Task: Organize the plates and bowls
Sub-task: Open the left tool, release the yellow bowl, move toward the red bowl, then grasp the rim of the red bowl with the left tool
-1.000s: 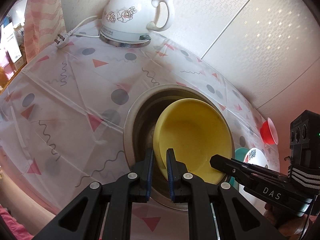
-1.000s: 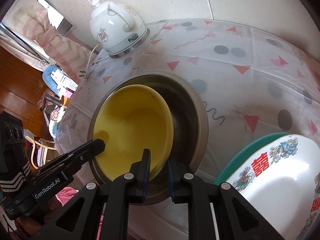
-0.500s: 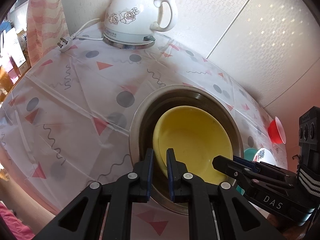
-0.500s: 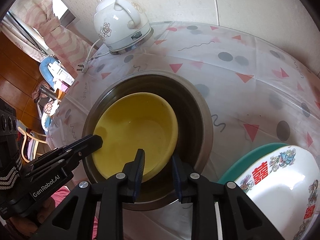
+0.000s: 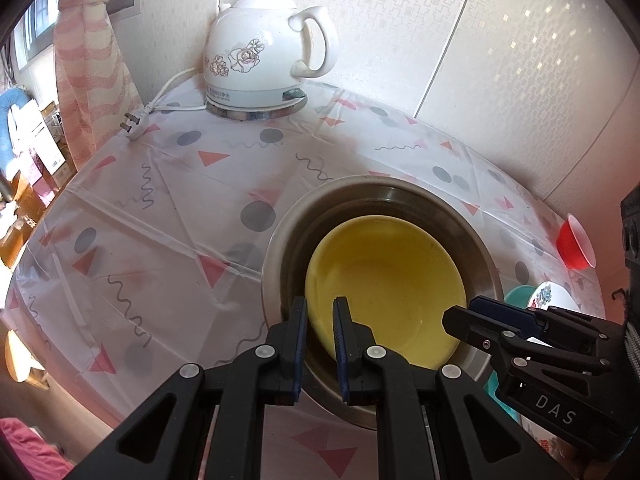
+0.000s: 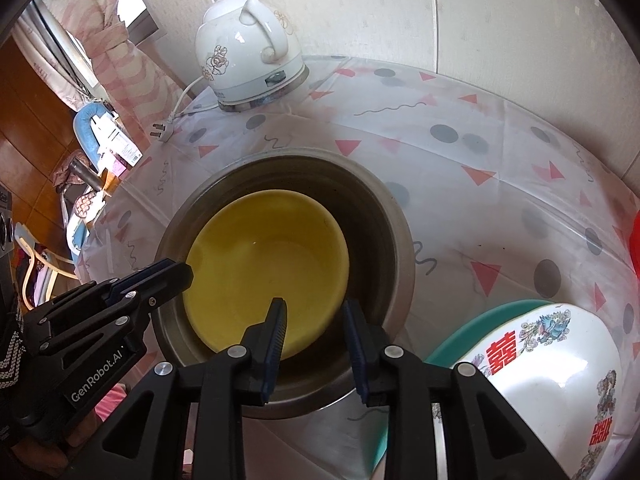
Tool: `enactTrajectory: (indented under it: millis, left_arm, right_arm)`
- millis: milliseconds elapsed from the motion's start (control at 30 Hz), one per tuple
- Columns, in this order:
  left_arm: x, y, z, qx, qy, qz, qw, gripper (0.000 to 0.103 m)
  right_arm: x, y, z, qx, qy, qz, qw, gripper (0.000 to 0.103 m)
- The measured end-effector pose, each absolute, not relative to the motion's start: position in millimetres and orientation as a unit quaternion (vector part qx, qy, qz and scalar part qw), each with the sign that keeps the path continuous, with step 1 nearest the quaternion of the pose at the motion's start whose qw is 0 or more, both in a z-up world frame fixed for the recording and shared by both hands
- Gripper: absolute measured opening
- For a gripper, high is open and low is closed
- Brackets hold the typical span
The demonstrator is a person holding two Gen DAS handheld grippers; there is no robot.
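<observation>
A yellow bowl (image 5: 386,288) lies nested inside a steel basin (image 5: 280,236) on the patterned tablecloth; both also show in the right wrist view, the bowl (image 6: 266,272) within the basin (image 6: 394,216). My left gripper (image 5: 320,312) stands at the bowl's near-left rim, its jaws a narrow gap apart astride the rim, seemingly loosened. My right gripper (image 6: 314,312) is open above the bowl's near-right rim, holding nothing. A white enamel basin with red characters (image 6: 536,364) sits on a teal plate (image 6: 468,328) to the right.
A white floral kettle (image 5: 264,52) with cord and plug (image 5: 134,128) stands at the back by the wall. A red cup (image 5: 576,242) sits at the right edge. A pink striped curtain (image 5: 88,60) hangs at left.
The yellow bowl has dropped from tilted and held up to lying in the steel basin. My right gripper has opened and let go of its rim; both grippers have drawn back and up.
</observation>
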State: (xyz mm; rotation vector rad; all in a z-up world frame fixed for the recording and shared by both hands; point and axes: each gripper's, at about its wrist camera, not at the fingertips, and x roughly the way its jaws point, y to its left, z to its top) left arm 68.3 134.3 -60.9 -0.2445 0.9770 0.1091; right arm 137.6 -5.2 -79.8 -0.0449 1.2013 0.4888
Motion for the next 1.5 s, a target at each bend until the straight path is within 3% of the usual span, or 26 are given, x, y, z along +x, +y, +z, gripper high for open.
enactTrajectory:
  millis: [467, 867, 1500]
  left_arm:
    - [58.5, 101.4, -23.3, -0.032, 0.407, 0.047, 0.912, 0.014]
    - [62.7, 56.1, -3.6, 0.033, 0.375, 0.011, 0.926, 0.014]
    - [128.8, -53.2, -9.7, 0.064, 0.411, -0.101, 0.904, 0.019]
  right_arm:
    - [129.4, -27.4, -62.4, 0.022, 0.538, 0.226, 0.812, 0.032]
    - [133.5, -101.9, -50.2, 0.088, 0.520, 0.161, 0.834, 0.032]
    - [135.8, -281.4, -58.4, 0.198, 0.500, -0.030, 0.843, 0.032]
